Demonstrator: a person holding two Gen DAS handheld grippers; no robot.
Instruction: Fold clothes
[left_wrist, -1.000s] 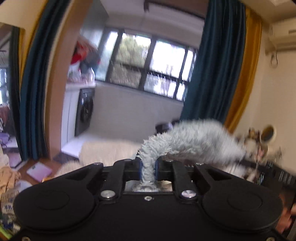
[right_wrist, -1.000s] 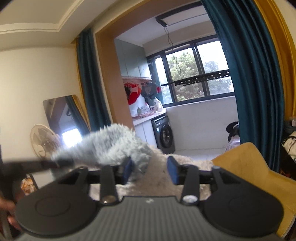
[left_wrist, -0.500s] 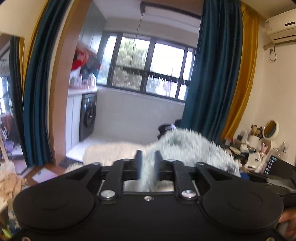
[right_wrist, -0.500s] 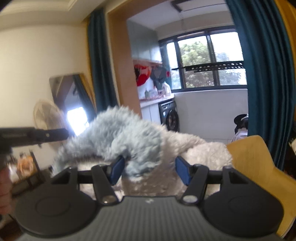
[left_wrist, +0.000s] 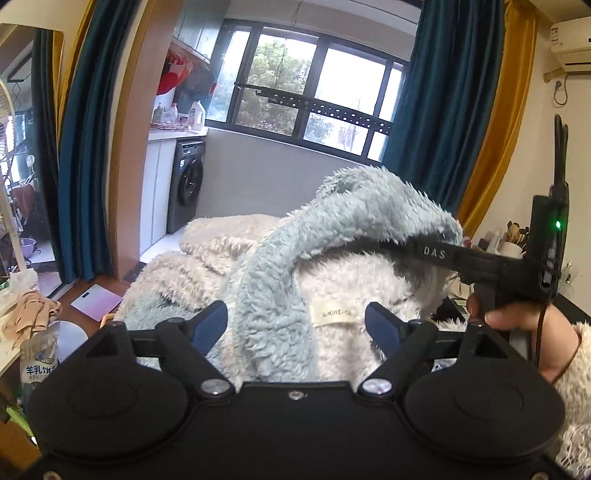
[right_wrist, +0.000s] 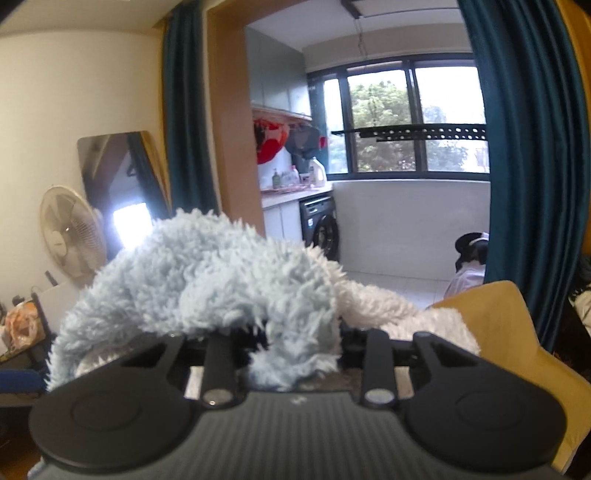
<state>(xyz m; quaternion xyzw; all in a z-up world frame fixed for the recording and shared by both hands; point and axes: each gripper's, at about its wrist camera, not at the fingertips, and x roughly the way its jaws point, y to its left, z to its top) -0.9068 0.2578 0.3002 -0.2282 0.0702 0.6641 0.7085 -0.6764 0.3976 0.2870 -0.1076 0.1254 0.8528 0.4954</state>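
Your left hand-held gripper (left_wrist: 295, 325) is matte black, with two round raised discs on its body, silver screw heads at the finger pivots and dark blue pads (left_wrist: 208, 323) on its angular fingers. Your right hand-held gripper (right_wrist: 291, 347) has a grey ribbed centre plate between the same black discs and silver pivot screws; seen from the left wrist camera, its long black finger carries white letters "DAS", with a green light and a thin dark cable at its body. Your right hand (left_wrist: 517, 321) comes out of a fluffy cream sleeve (left_wrist: 574, 373).
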